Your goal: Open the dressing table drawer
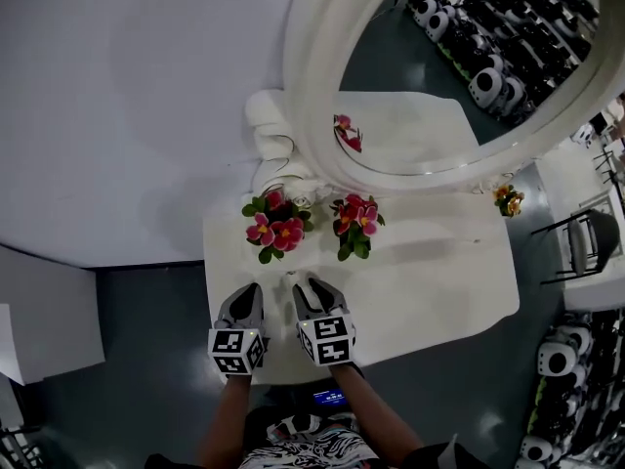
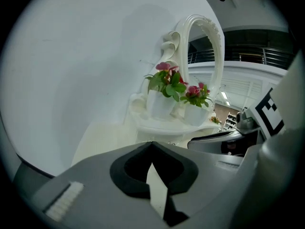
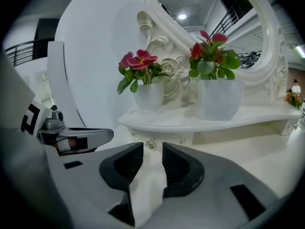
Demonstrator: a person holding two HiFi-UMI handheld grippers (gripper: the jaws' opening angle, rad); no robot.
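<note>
The white dressing table [image 1: 430,296] has a raised shelf [image 3: 190,121] under its oval mirror [image 1: 459,57]. A shallow drawer front [image 3: 167,136] sits beneath that shelf and carries two small metal knobs; the left knob [image 3: 151,142] is just beyond my right gripper's tips. My right gripper [image 3: 152,155] is open by a narrow gap, with nothing between the jaws, and points at that knob [image 1: 291,276]. In the head view the right gripper [image 1: 308,287] rests over the table's front left. Beside it, my left gripper [image 1: 246,296] is shut and empty, its tips [image 2: 151,145] touching.
Two white pots of pink flowers [image 1: 276,228] [image 1: 356,225] stand on the shelf above the drawer. A small flower bunch [image 1: 508,200] sits at the table's far right. A black chair [image 1: 586,242] stands to the right, and a white wall [image 1: 127,96] lies to the left.
</note>
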